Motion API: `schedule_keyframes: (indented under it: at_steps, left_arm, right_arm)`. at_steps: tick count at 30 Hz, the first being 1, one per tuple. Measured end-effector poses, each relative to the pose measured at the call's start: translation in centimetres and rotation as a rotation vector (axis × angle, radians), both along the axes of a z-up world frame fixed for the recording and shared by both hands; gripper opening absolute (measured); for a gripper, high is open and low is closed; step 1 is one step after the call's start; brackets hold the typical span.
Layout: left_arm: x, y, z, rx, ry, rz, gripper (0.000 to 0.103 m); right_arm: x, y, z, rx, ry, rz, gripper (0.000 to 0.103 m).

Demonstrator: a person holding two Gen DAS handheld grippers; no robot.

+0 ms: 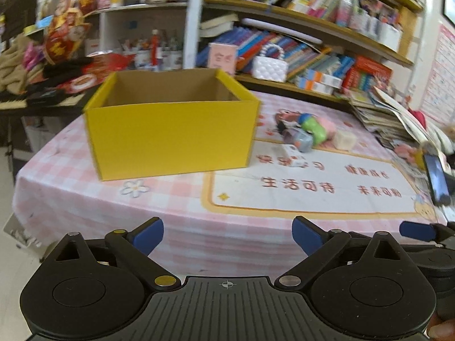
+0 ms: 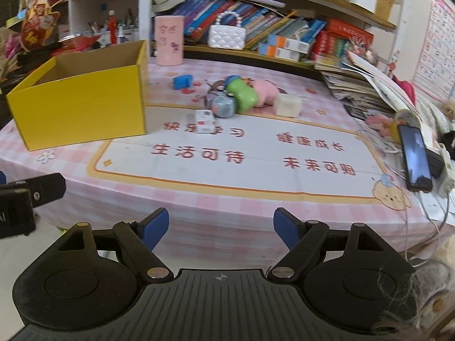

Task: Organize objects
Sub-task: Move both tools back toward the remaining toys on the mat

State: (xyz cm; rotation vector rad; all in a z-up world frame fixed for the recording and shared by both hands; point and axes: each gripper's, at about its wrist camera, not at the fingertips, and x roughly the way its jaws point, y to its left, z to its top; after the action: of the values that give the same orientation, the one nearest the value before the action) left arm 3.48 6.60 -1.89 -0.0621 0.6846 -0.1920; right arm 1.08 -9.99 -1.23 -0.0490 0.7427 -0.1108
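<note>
An open yellow cardboard box (image 1: 170, 139) (image 2: 82, 105) stands on the pink checked tablecloth, and what I can see of its inside is bare. Right of it lies a cluster of small items: a green toy (image 2: 241, 93), a pink toy (image 2: 266, 89), a round blue-grey piece (image 2: 223, 106), a cream cube (image 2: 287, 105), a small white carton (image 2: 204, 120) and a blue block (image 2: 182, 81). The same cluster (image 1: 307, 133) shows in the left wrist view. My left gripper (image 1: 227, 236) and right gripper (image 2: 221, 228) both hover open at the table's near edge, nothing between their fingers.
A phone (image 2: 415, 159) with cables lies at the table's right edge, beside a stack of magazines (image 2: 366, 88). Bookshelves (image 2: 284, 28) run behind the table, with a white handbag (image 2: 227, 37) and a pink cylinder (image 2: 168, 41). Red decorations (image 1: 65, 31) clutter the left.
</note>
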Motion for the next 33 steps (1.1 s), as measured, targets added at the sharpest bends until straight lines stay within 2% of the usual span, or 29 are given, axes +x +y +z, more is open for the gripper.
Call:
schedule_keyframes:
  at_steps: [12, 18, 33]
  left_arm:
    - [3.1, -5.0, -0.1, 0.014, -0.003, -0.100, 0.099]
    - [4.9, -7.1, -0.4, 0.009, 0.017, -0.101, 0.099]
    - [10.2, -12.3, -1.7, 0.016, 0.069, -0.057, 0.099]
  right_arm:
    - [1.7, -4.9, -0.2, -0.003, 0.015, -0.100, 0.082]
    - [3.6, -7.2, -0.3, -0.003, 0.029, -0.117, 0.083]
    - [9.6, -12.8, -1.1, 0.002, 0.071, -0.075, 0.083]
